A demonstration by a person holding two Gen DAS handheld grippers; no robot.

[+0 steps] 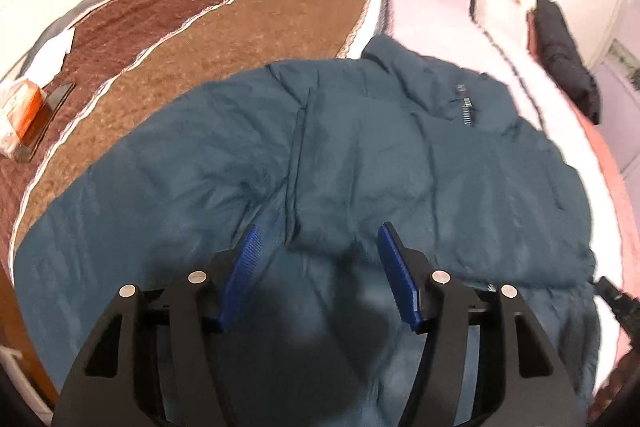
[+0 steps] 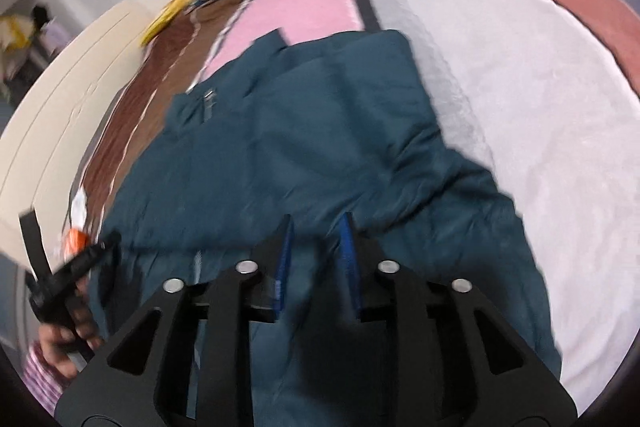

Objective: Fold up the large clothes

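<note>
Left gripper (image 1: 318, 247) gapes wide over the teal jacket (image 1: 360, 155), gripping nothing. Right gripper (image 2: 318, 231) looks narrowed around a fold, though blur makes contact unclear. Puffy, slick fabric could easily slip out mid-fold.

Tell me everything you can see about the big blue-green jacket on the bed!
The jacket is dark teal and puffy, made of smooth, slightly shiny, wrinkled cloth. It lies spread out on the bed, over a brown blanket on one side and a pink-and-white cover on the other. A silver zipper shows near its collar. The left gripper hangs over it with jaws wide open. The right gripper has narrower jaws with teal fabric between them; whether it grips is unclear.
</note>
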